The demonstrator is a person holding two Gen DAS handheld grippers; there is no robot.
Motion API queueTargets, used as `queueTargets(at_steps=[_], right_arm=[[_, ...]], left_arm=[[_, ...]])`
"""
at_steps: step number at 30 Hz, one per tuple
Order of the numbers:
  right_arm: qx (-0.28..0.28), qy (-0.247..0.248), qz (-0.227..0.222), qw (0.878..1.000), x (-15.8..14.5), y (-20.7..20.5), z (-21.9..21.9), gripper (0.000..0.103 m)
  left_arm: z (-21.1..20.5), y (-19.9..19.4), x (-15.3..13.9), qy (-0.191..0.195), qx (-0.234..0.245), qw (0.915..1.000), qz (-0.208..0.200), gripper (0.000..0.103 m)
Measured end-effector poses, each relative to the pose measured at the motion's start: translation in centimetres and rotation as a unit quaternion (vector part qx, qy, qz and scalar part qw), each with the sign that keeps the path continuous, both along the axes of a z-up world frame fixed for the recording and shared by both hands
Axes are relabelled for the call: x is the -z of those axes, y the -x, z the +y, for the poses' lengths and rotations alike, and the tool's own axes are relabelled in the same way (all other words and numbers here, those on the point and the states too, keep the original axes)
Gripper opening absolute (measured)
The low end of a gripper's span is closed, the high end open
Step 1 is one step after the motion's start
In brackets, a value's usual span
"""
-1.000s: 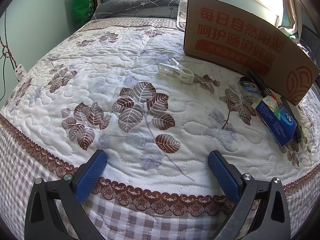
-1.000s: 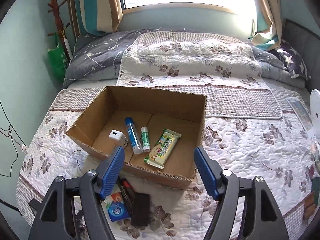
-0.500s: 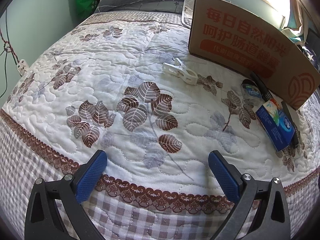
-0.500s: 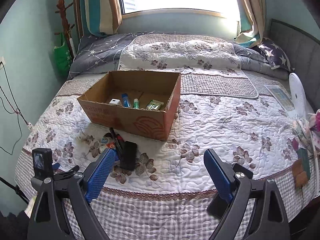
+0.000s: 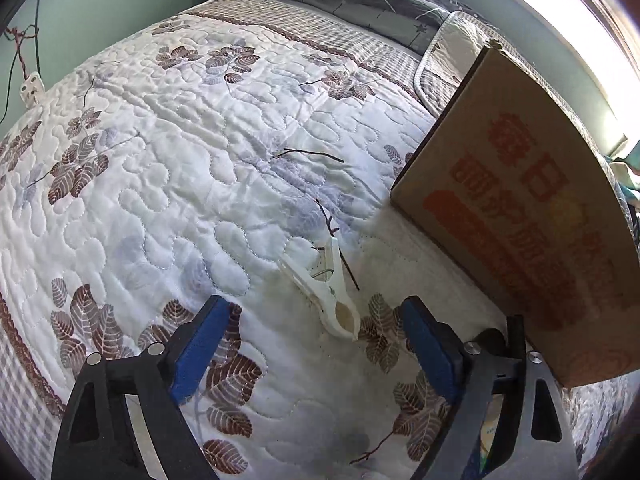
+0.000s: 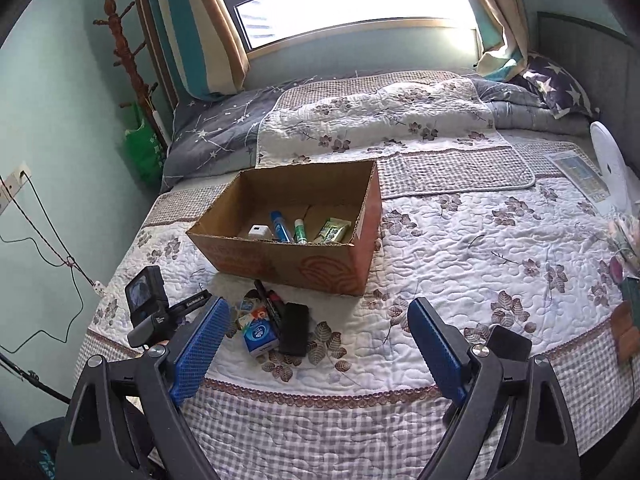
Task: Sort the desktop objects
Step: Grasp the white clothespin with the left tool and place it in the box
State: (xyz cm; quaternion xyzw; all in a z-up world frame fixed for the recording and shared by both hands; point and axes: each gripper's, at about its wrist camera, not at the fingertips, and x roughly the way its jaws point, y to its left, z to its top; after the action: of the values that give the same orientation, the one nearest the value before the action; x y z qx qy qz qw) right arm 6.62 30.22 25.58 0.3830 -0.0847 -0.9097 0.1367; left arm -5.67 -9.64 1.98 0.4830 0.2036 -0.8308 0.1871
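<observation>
A white clothes peg (image 5: 322, 290) lies on the quilt just beyond my left gripper (image 5: 314, 310), which is open and empty, its tip between the blue pads. The cardboard box (image 5: 520, 220) stands close on the right. In the right wrist view the box (image 6: 288, 266) holds a white charger (image 6: 260, 232), a blue tube (image 6: 281, 226), a glue stick (image 6: 299, 231) and a snack pack (image 6: 332, 230). In front of it lie black markers (image 6: 267, 300), a blue carton (image 6: 260, 336) and a black case (image 6: 294, 328). My right gripper (image 6: 318, 312) hangs open and empty over the bed's front edge.
The left gripper's camera body (image 6: 144, 300) shows at the bed's left corner. A folded quilt (image 6: 380, 120) and pillows lie behind the box. A white round object (image 6: 610, 168) and small items (image 6: 628, 292) sit at the bed's right edge. Cables (image 6: 52, 256) hang on the left wall.
My left gripper has rolled and moved in towards the peg and the box. My right gripper has pulled back from above the box to the bed's front edge, with its jaws a little wider.
</observation>
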Motion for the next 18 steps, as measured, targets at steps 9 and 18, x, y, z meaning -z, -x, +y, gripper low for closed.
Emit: queueTargets(at_steps=[9, 18], right_arm=[[0.004, -0.008, -0.018, 1.0, 0.8, 0.8, -0.2, 0.091], [-0.008, -0.012, -0.033, 0.999, 1.9, 0.8, -1.0, 0.091]], left_arm=[[-0.6, 0.5, -0.2, 0.028, 0.068, 0.9972, -0.009, 0.103], [0.3, -3.1, -4.0, 0.039, 0.145, 0.9862, 0.07, 0.103]])
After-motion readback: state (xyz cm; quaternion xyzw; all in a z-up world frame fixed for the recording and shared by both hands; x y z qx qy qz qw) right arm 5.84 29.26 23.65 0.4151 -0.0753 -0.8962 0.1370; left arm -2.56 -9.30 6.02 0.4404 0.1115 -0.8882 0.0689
